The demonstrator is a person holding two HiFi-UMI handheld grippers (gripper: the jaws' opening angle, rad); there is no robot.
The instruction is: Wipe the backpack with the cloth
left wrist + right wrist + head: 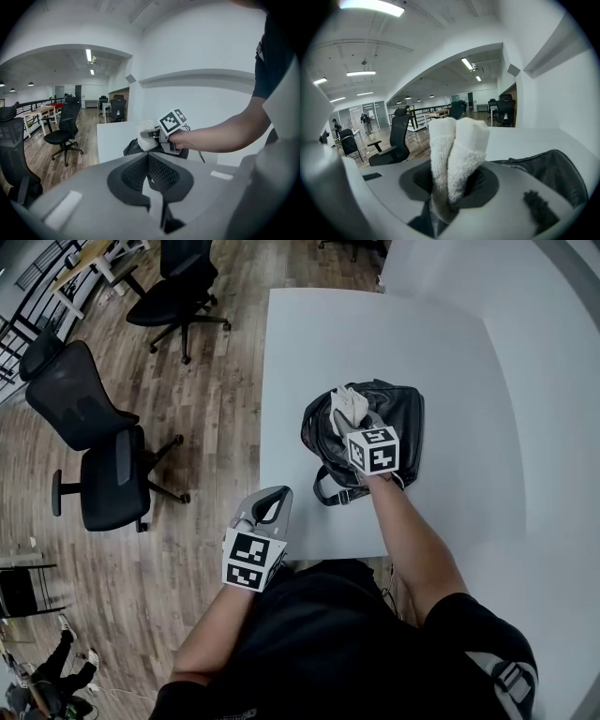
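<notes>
Now 1 cloth (pixel 457 150) pinched in R gripper (pixel 349 412) jaws over 1 backpack (pixel 405 423); L gripper (pixel 278 497) jaws together.

1. The cloth (pixel 457 154) is white terry, thick and rough-napped.
2. The backpack (pixel 398 418) looks like black leather, creased and softly glossy.
3. The desk (pixel 309 352) is white, smooth and matt.
4. The floor (pixel 216 399) is wood planking.
5. The left gripper (pixel 148 159) is matt grey plastic.

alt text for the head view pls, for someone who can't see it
Seen from above, the right gripper, jaws shut on a white cloth, is over a black backpack lying on a white table. The left gripper hangs empty by the table's near edge, with black office chairs on the wooden floor at left.
</notes>
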